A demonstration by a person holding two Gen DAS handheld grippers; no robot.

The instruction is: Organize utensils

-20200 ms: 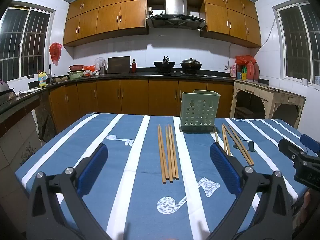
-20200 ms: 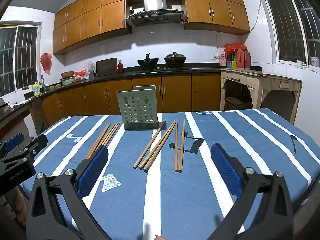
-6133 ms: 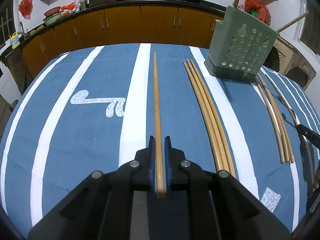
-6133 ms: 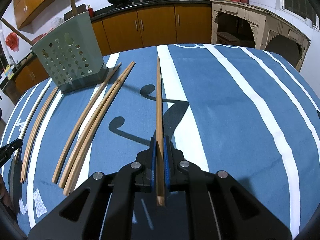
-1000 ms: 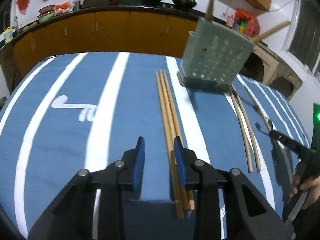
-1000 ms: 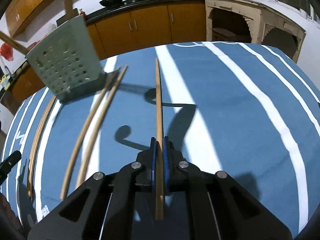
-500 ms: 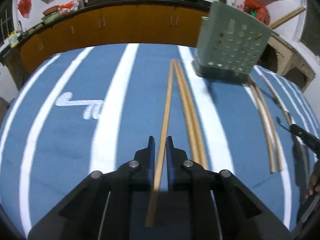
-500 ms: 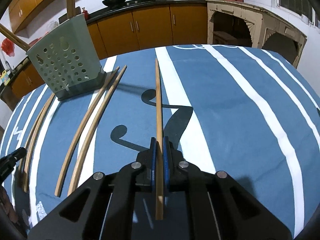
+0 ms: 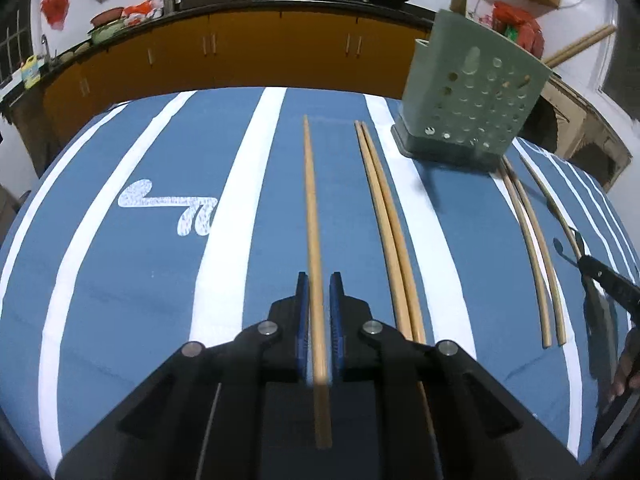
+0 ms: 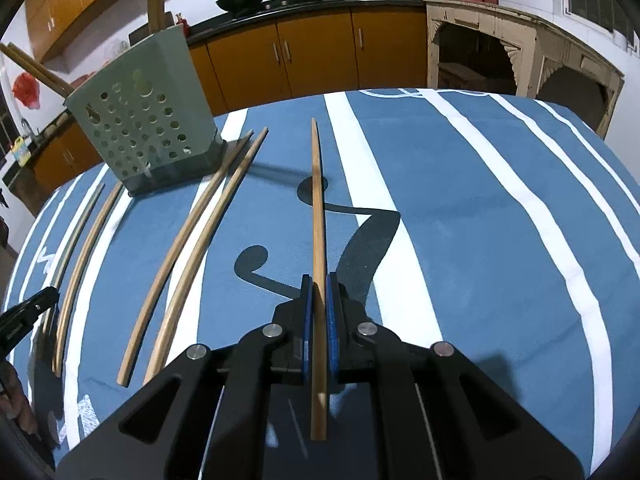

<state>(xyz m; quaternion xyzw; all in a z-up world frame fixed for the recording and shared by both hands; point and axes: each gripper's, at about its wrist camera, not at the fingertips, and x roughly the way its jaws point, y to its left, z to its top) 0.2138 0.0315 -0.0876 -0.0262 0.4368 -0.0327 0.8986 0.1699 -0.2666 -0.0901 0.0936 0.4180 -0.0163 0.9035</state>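
Note:
My left gripper (image 9: 319, 280) is shut on a wooden chopstick (image 9: 311, 200) that runs straight ahead between its blue pads. Two more chopsticks (image 9: 386, 216) lie on the cloth just to its right. My right gripper (image 10: 319, 280) is shut on another chopstick (image 10: 317, 200), also pointing forward over the table. Two chopsticks (image 10: 200, 240) lie to the left of that one. The green perforated utensil holder (image 9: 472, 100) (image 10: 140, 128) stands at the far side of the table with several chopsticks sticking out of its top.
A blue tablecloth with white stripes (image 9: 120, 280) covers the table. Two further chopsticks (image 9: 536, 248) lie right of the holder in the left wrist view. Orange kitchen cabinets (image 10: 312, 52) and a counter with pans stand behind the table.
My left gripper's jaws closed from well apart onto one chopstick, which now lies apart from the two beside it and straight along the fingers. The right gripper kept its chopstick and stayed in place.

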